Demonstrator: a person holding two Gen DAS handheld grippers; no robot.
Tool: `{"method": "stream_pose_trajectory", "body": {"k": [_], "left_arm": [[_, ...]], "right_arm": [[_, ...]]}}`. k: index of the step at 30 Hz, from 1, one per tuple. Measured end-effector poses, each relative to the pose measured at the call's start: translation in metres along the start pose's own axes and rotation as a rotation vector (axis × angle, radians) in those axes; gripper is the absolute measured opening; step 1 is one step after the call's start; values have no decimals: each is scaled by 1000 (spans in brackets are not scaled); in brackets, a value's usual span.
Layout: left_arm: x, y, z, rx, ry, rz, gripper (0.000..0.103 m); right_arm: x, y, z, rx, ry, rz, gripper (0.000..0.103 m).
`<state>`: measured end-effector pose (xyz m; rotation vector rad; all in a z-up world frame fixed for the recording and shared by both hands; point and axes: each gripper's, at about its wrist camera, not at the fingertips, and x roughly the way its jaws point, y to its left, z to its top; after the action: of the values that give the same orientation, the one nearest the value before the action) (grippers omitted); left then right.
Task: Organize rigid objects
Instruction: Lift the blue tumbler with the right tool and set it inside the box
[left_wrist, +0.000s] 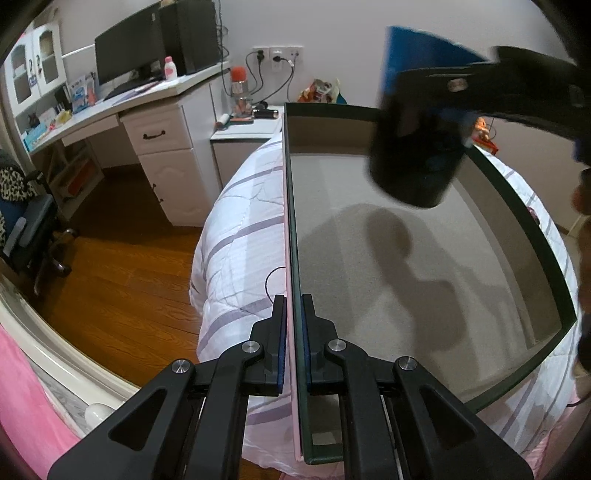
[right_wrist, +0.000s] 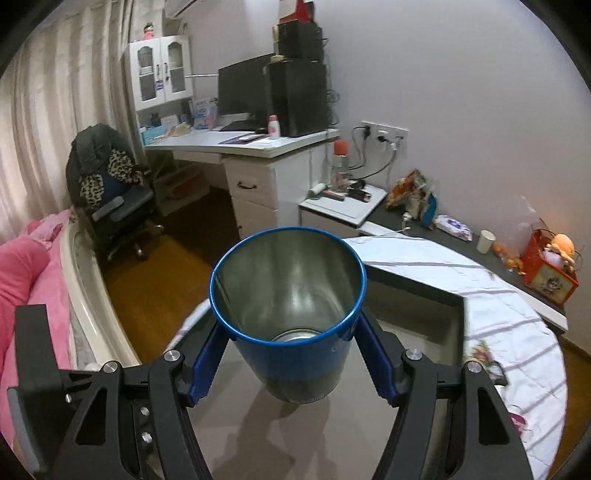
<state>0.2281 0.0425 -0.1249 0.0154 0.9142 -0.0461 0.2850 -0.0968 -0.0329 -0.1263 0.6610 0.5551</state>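
A large shallow storage box (left_wrist: 406, 236) with dark green rim and grey felt floor lies on the bed. My left gripper (left_wrist: 293, 332) is shut on the box's left wall (left_wrist: 291, 229), one finger each side. My right gripper (right_wrist: 291, 354) is shut on a blue metal can (right_wrist: 291, 302), open top up, empty, held above the box floor (right_wrist: 332, 435). In the left wrist view the can (left_wrist: 413, 147) and right gripper hang over the box's far right part, blurred, casting a shadow on the floor.
The box rests on a white quilt with purple stripes (left_wrist: 243, 236). A white desk (left_wrist: 155, 140) with monitor, a bedside table (right_wrist: 343, 206), an office chair (right_wrist: 110, 199) and wood floor (left_wrist: 122, 280) lie left. A dark shelf with toys (right_wrist: 546, 273) runs along the wall.
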Motion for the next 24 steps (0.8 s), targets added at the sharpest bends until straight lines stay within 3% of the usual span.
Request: {"method": "stream_pose_trajectory", "body": {"k": [9,15,18,24], "left_arm": [[-1,-1,0,5,3,2,7],[-1,0,-1,6,0,1,7],[-1,-1,-1,7,-2,2,7],[-2,-1,0,6,-5,6,8]], "right_arm": [[24,12,-15,-14,84,30,70],[20,12,-15,-6,89,26,70],[10,8,-15,-1,72,36,80],[-18,4,-16,0,26,57,80]]}}
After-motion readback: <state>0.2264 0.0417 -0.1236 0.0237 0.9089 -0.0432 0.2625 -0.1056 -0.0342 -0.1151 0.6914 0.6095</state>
